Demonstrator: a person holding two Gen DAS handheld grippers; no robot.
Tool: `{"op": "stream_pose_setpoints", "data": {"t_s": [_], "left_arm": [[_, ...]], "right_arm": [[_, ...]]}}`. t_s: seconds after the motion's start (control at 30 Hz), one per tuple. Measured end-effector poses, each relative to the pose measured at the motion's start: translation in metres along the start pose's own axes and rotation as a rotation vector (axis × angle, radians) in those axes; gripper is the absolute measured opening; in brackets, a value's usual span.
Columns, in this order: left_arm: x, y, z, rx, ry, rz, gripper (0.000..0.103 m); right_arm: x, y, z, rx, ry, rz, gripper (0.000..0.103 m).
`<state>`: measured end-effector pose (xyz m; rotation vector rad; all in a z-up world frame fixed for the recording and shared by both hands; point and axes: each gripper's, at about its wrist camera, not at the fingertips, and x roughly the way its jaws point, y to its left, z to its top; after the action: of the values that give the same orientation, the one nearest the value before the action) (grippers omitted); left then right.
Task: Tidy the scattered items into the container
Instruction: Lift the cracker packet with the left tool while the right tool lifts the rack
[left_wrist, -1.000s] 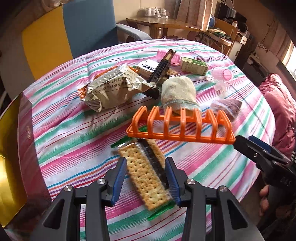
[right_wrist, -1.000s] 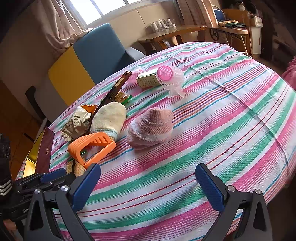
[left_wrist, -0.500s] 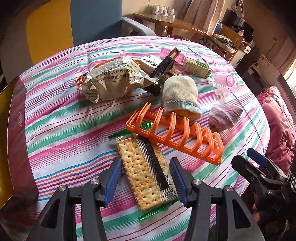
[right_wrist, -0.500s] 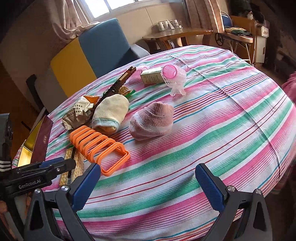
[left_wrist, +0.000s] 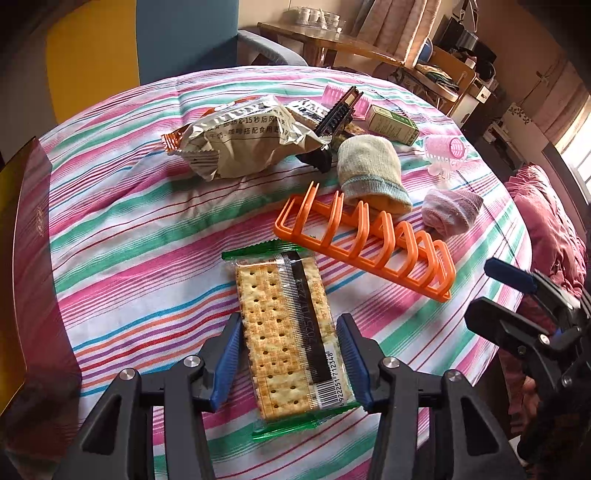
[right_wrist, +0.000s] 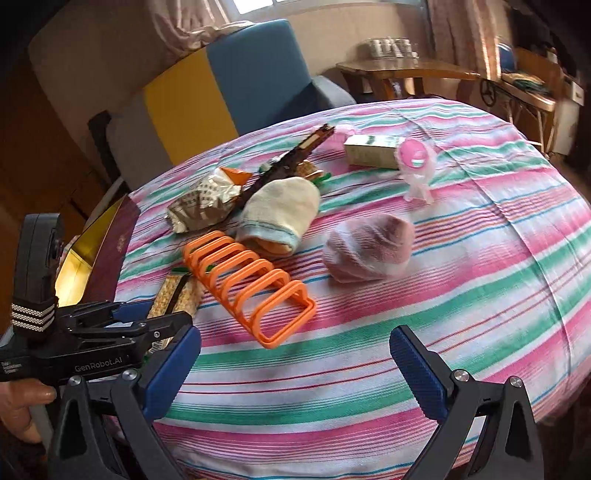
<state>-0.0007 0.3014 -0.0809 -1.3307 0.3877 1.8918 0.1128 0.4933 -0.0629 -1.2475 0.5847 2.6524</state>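
Note:
A clear pack of crackers (left_wrist: 286, 328) lies on the striped tablecloth. My left gripper (left_wrist: 290, 360) is open, its blue pads on either side of the pack's near half without gripping it. An orange rack (left_wrist: 364, 242) lies just beyond the pack; it also shows in the right wrist view (right_wrist: 249, 280). My right gripper (right_wrist: 295, 369) is open and empty above the table's near edge, short of the rack. The maroon and gold box (left_wrist: 26, 258) stands at the table's left edge.
Further back lie a silver snack bag (left_wrist: 243, 136), a cream sock (left_wrist: 369, 171), a pink sock (right_wrist: 369, 247), a black comb (left_wrist: 338, 118), a green carton (left_wrist: 393, 123) and a pink roller (right_wrist: 415, 158). A blue and yellow chair (right_wrist: 229, 85) stands behind the table.
The orange rack has come down from the air onto the cloth beyond the crackers. My left gripper has moved forward around the cracker pack and its jaws have widened.

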Motion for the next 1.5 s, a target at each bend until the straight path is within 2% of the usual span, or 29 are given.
{"op": "stream_pose_setpoints", "data": {"t_s": [0.07,0.2,0.4,0.53,0.67,0.77,0.9,1.07,1.17,1.37,1.47,1.5], "left_arm": [[-0.005,0.006,-0.008,-0.004,0.002,-0.014,0.052],[-0.016,0.019,-0.023,-0.029,-0.004,-0.047,0.052],[-0.028,0.032,-0.045,-0.030,-0.029,-0.078,0.052],[-0.032,0.037,-0.054,-0.026,-0.043,-0.116,0.052],[-0.036,0.046,-0.061,-0.048,-0.060,-0.149,0.053],[-0.036,0.047,-0.058,-0.068,-0.056,-0.155,0.054],[-0.037,0.042,-0.058,-0.021,-0.065,-0.113,0.056],[-0.039,0.039,-0.053,-0.002,-0.073,-0.112,0.056],[-0.036,0.037,-0.049,0.013,-0.071,-0.080,0.056],[-0.030,0.036,-0.049,0.014,-0.064,-0.053,0.056],[-0.029,0.036,-0.050,0.013,-0.073,-0.052,0.056],[-0.030,0.037,-0.050,0.008,-0.076,-0.053,0.056]], "right_arm": [[0.008,0.014,0.006,-0.069,0.029,0.025,0.103],[0.030,0.031,0.022,-0.186,0.079,0.015,0.103],[0.063,0.032,0.032,-0.203,0.174,0.020,0.103],[0.060,0.041,0.020,-0.204,0.200,0.057,0.102],[0.048,0.056,0.001,-0.206,0.210,0.110,0.095],[0.044,0.058,-0.003,-0.184,0.192,0.078,0.088],[0.047,0.049,0.006,-0.128,0.177,0.038,0.088],[0.058,0.061,0.014,-0.189,0.185,0.000,0.088],[0.063,0.064,0.016,-0.206,0.189,-0.004,0.084],[0.069,0.071,0.015,-0.269,0.192,-0.078,0.082],[0.070,0.072,0.013,-0.289,0.187,-0.102,0.079],[0.069,0.070,0.013,-0.289,0.183,-0.104,0.074]]}}
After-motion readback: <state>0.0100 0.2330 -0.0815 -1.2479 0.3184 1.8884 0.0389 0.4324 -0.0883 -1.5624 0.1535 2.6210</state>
